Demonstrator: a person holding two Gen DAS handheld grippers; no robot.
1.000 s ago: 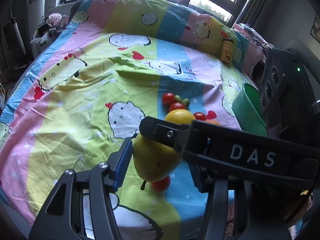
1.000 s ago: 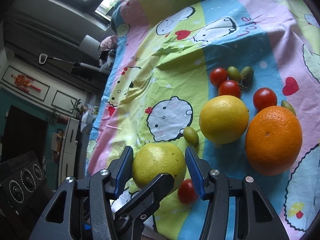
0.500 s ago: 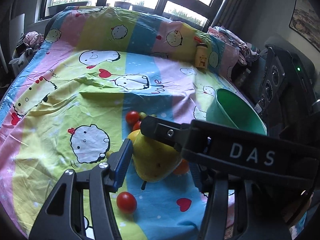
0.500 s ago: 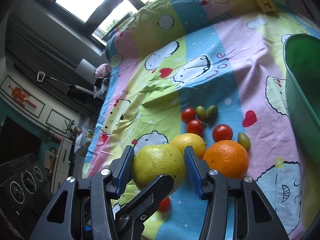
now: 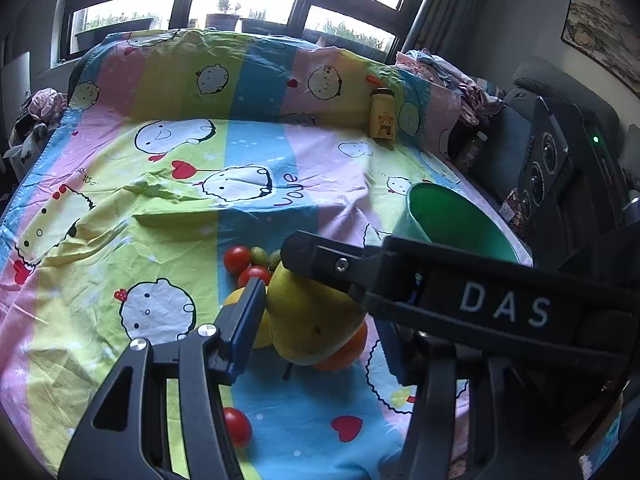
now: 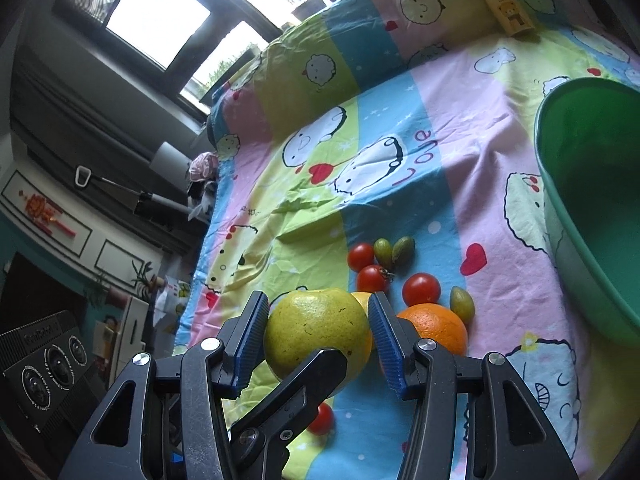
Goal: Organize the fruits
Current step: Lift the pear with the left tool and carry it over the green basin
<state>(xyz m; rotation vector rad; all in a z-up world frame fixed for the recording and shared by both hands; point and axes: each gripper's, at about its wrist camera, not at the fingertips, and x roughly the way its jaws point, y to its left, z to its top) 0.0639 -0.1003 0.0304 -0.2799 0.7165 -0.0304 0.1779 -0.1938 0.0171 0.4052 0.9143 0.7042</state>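
A yellow-green pear (image 5: 312, 320) (image 6: 316, 334) hangs above the bedsheet between both grippers. My right gripper (image 6: 318, 338) is shut on the pear, its blue pads (image 6: 382, 340) on both sides. My left gripper (image 5: 320, 320) also closes around the pear; its right finger is hidden behind the right gripper's body (image 5: 460, 304). On the sheet below lie an orange (image 6: 434, 326), a yellow citrus (image 6: 362, 300), red tomatoes (image 6: 420, 288) and small green fruits (image 6: 460, 306). A green basin (image 6: 592, 200) (image 5: 456, 220) stands to the right.
A yellow bottle (image 5: 383, 118) stands at the bed's far side by the pillows. One tomato (image 5: 236, 426) lies near the bed's front edge. A dark speaker unit (image 5: 560, 176) sits right of the bed. Windows are behind.
Both grippers have lifted the pear off the sheet and carried it up and rightward; the green basin has come further into both views.
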